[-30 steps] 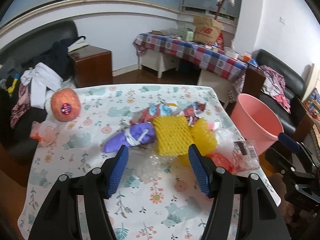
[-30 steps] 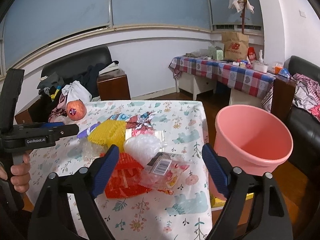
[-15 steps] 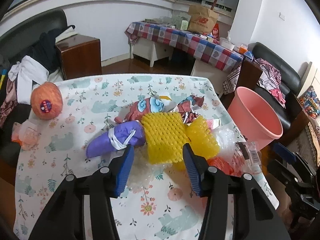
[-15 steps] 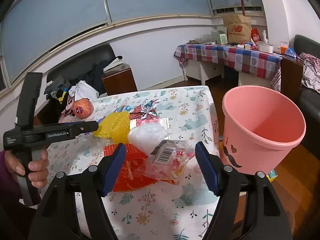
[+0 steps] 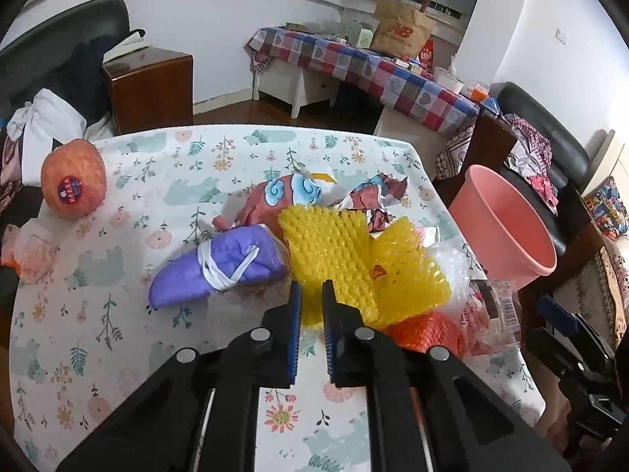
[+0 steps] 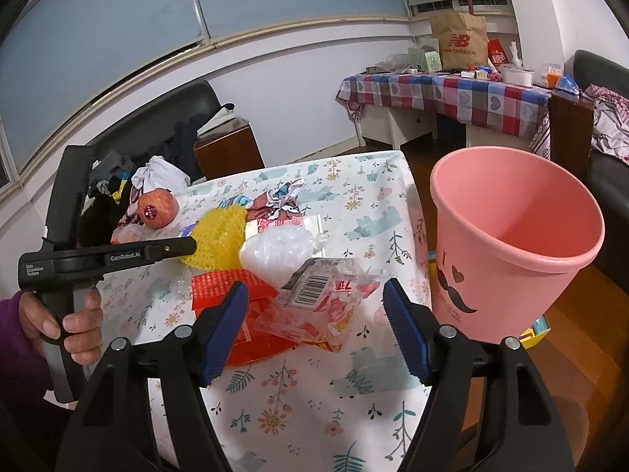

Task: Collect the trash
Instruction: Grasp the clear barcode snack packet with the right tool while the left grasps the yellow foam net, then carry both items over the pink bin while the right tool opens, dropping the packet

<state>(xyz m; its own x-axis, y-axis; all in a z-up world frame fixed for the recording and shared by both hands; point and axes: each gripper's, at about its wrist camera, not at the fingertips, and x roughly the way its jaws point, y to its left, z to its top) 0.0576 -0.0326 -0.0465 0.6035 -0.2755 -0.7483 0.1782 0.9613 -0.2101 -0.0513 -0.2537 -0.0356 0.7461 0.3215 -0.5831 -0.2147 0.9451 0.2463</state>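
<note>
A pile of trash lies on the floral table (image 5: 98, 334): a yellow foam net (image 5: 334, 259), a purple bundle (image 5: 220, 271), a red patterned wrapper (image 5: 283, 196), an orange net (image 5: 424, 332) and clear plastic. My left gripper (image 5: 311, 295) is shut on the near edge of the yellow foam net, which also shows in the right wrist view (image 6: 216, 236). My right gripper (image 6: 314, 303) is open around a clear barcode wrapper (image 6: 322, 303), not touching it. A pink bin (image 6: 511, 244) stands right of the table.
An apple (image 5: 72, 179) sits at the table's far left, with a crumpled pink wrapper (image 5: 29, 251) near it. A sofa with clothes (image 5: 47, 118) is behind. A checkered table (image 5: 373, 74) with a paper bag stands at the back right.
My left gripper moved forward to the trash pile and closed on the yellow foam net. My right gripper stayed open and edged closer to the barcode wrapper.
</note>
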